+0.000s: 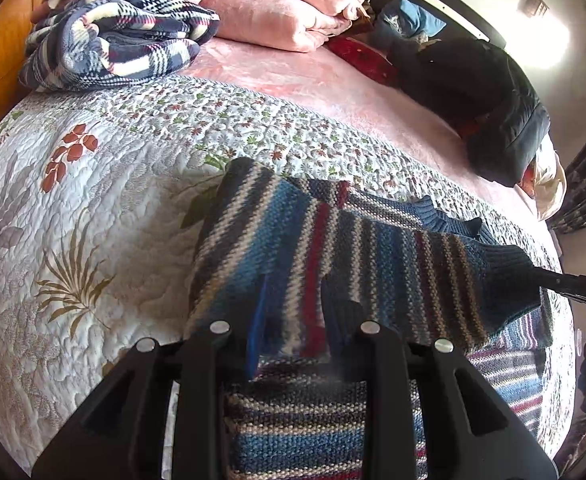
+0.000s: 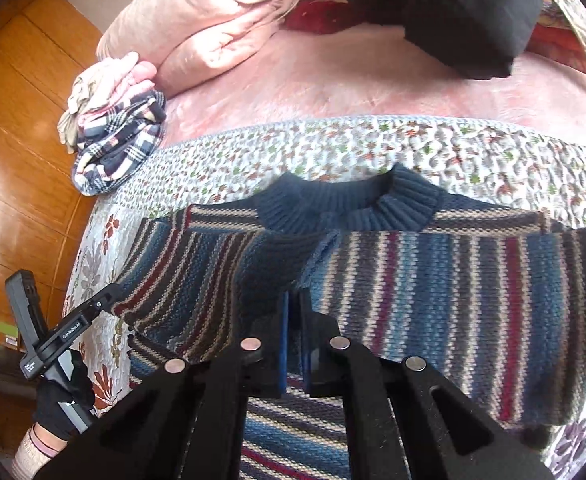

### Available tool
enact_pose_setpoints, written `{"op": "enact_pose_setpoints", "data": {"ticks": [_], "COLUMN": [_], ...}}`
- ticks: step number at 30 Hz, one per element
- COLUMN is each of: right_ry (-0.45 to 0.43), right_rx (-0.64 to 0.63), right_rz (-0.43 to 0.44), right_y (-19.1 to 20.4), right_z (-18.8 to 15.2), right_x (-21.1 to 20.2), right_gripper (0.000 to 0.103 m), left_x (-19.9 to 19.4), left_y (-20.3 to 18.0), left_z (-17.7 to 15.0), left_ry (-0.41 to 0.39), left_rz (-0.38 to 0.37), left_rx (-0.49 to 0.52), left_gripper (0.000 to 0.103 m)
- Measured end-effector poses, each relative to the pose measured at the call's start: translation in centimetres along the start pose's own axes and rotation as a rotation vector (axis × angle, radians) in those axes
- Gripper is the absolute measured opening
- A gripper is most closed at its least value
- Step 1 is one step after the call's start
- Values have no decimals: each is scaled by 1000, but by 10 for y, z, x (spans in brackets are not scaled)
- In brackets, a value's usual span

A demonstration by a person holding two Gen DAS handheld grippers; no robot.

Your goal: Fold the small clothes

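Note:
A striped knit sweater (image 1: 373,260) in blue, red and beige lies partly on the floral quilt (image 1: 73,200). Its lower part is lifted and folded over towards the navy ribbed collar (image 2: 333,204). My left gripper (image 1: 293,332) is shut on one edge of the raised layer; in the right wrist view it (image 2: 107,300) pinches the sweater's left side. My right gripper (image 2: 295,332) is shut on a dark ribbed edge of the same layer, and in the left wrist view it (image 1: 553,278) shows at the far right. The rest of the sweater (image 2: 285,440) lies flat beneath both grippers.
A plaid blanket (image 1: 121,40) and pink folded bedding (image 1: 277,16) are piled at the head of the bed. A dark jacket (image 1: 493,100) lies on the pink sheet at the far right. Wooden panels (image 2: 13,120) stand left of the bed. A gloved hand (image 2: 61,400) holds the left gripper.

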State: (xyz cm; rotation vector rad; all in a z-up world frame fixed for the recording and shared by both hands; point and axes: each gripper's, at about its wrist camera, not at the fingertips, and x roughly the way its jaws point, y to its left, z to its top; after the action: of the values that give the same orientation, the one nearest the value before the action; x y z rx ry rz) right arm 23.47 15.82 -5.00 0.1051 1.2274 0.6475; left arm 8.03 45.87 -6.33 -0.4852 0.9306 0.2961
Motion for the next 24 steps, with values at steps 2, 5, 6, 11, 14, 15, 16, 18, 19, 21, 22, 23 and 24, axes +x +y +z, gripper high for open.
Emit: {"op": "enact_pose_setpoints", "data": {"ticks": [2,5,6,11,14,15,16,18,19,21,22,23,24], "right_ry": [-15,-34,-39,-57,-36,-25,-14,11,23,38,53,66,78], "right_rx": [25,63,74,113,141,144,145,149,150,141,144,156,168], "right_rz": [-19,-42,-48,-121,-141,-150,-149,-114,-104,-103,-100,-98,-93], "right_y": [-19,-47,-55,-87,-105,-108,-110,-110,-109,-106,-106,-107,-108], "right_z": [-1,-2,-2,-6,-10,-12,-14,-19,-21,-24,-25,-26,-27], "right_x": [-11,-23,-26,-34,-28,-24,-21,-15,-13,-6,-2,3,7], "right_gripper": [5,4,4,0,0,0,0,4,10,23,38,42,43], "left_x": [6,15,17,34,51,56,61,65,63,56,53,50,48], "left_y": [-11,-29,-33,-53,-58,-57,-56,-52,-51,-51,-53,-57,-60], "left_z": [-1,-2,-3,-9,-14,-18,-20,-24,-24,-23,-22,-22,-21], "left_ry": [6,17,20,49,92,108,121,128,125,114,104,96,89], "left_rz": [-5,-13,-16,-6,19,31,39,42,39,13,7,11,14], "left_rx": [16,41,49,101,128,131,131,124,115,97,102,117,136], "left_gripper": [26,26,26,26,26,26,26,26,26,27,27,27,27]}}
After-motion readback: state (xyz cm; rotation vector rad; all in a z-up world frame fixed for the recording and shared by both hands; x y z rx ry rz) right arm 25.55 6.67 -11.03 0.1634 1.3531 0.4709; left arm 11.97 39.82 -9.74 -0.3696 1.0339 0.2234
